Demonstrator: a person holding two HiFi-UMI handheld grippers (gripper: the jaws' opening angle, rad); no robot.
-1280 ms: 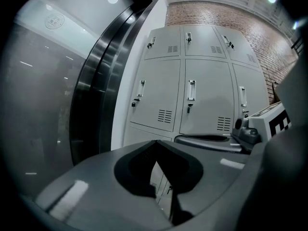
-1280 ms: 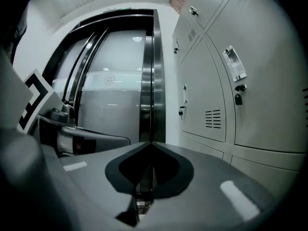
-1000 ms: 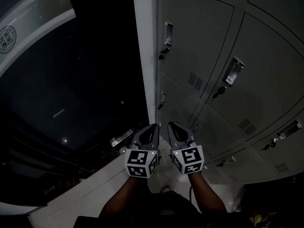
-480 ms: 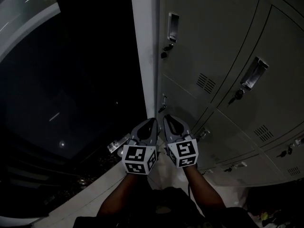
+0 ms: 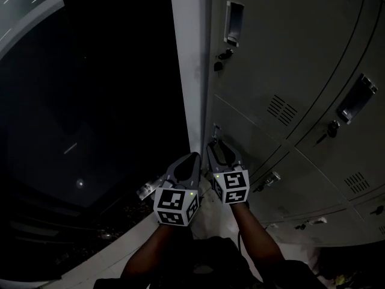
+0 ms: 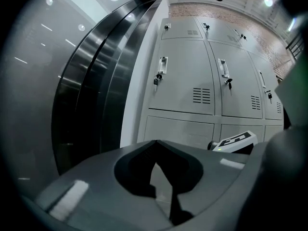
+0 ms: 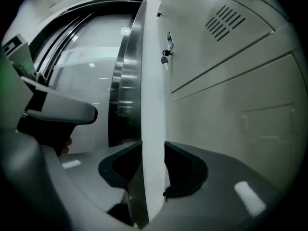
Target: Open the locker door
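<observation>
A bank of grey lockers fills the right of the head view. The upper left door carries a recessed handle with a key lock below it. The door beneath it has a small latch at its left edge. My right gripper points at that latch from just below. Its jaws are opening, with only the lockers' white side panel seen through the gap of the right gripper. My left gripper hangs beside it, and its tips meet, holding nothing.
The white side panel borders a dark curved glass wall on the left. More locker doors with handles run to the right. A pale floor ledge lies below. The person's forearms reach in from the bottom.
The right gripper has moved forward, closer to the lower door's latch. The head view has shifted, so the lockers look nearer and larger. The left gripper has barely moved.
</observation>
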